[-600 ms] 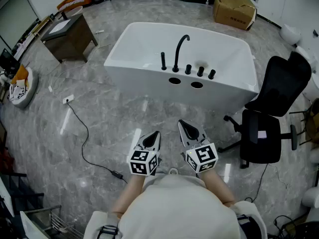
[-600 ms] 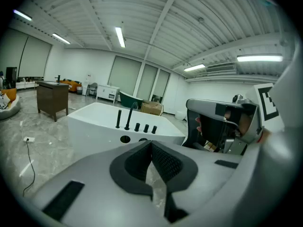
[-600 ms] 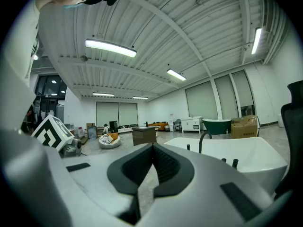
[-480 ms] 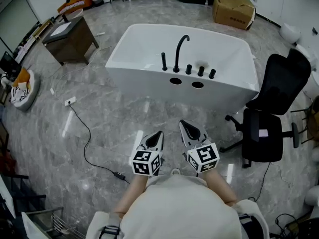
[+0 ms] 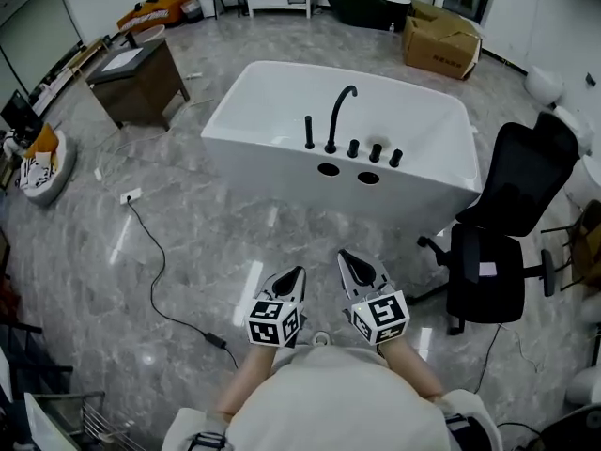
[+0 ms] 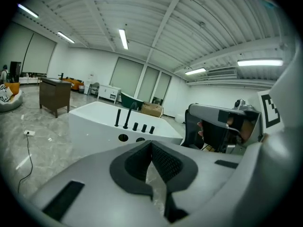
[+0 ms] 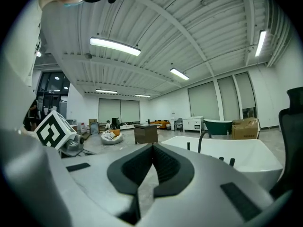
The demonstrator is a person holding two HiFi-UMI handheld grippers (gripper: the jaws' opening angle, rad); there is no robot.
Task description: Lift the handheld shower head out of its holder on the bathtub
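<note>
**White tub not yet reached, nothing lifted**

Grey marble floor [image 5: 188, 224] lay between the person and the job, and by my reading the task had not begun. At the far left a brown cabinet [image 5: 136, 75] stood well clear, with a black cable [image 5: 155, 275] trailing over the floor near it.

The left gripper [image 5: 289, 278] was held close to the person's body, and its own view showed the jaws closed pad against pad with nothing between them.

Beyond it, the bathtub [image 5: 254, 148] stood well apart from both grippers. On its near rim the leftmost black fitting, a slim upright rod, looked to be the handheld shower head [image 5: 309, 130], seated in its holder [image 5: 309, 146]. Just beside it to the right rose the curved black spout [image 5: 340, 106], then a row of three black knobs [image 5: 375, 152].

The right gripper [image 5: 355, 266] was carried level with the left one. Its jaws were likewise fully closed and empty, pointing towards the tub.

At the right, a black office chair [image 5: 498, 242] stood near the tub's right end.

What was left, then, was all of it: closing the gap to the tub, opening one pair of jaws, taking hold of the rod and drawing it up out of the holder. The spout stood close enough to the rod to crowd that grasp.
</note>
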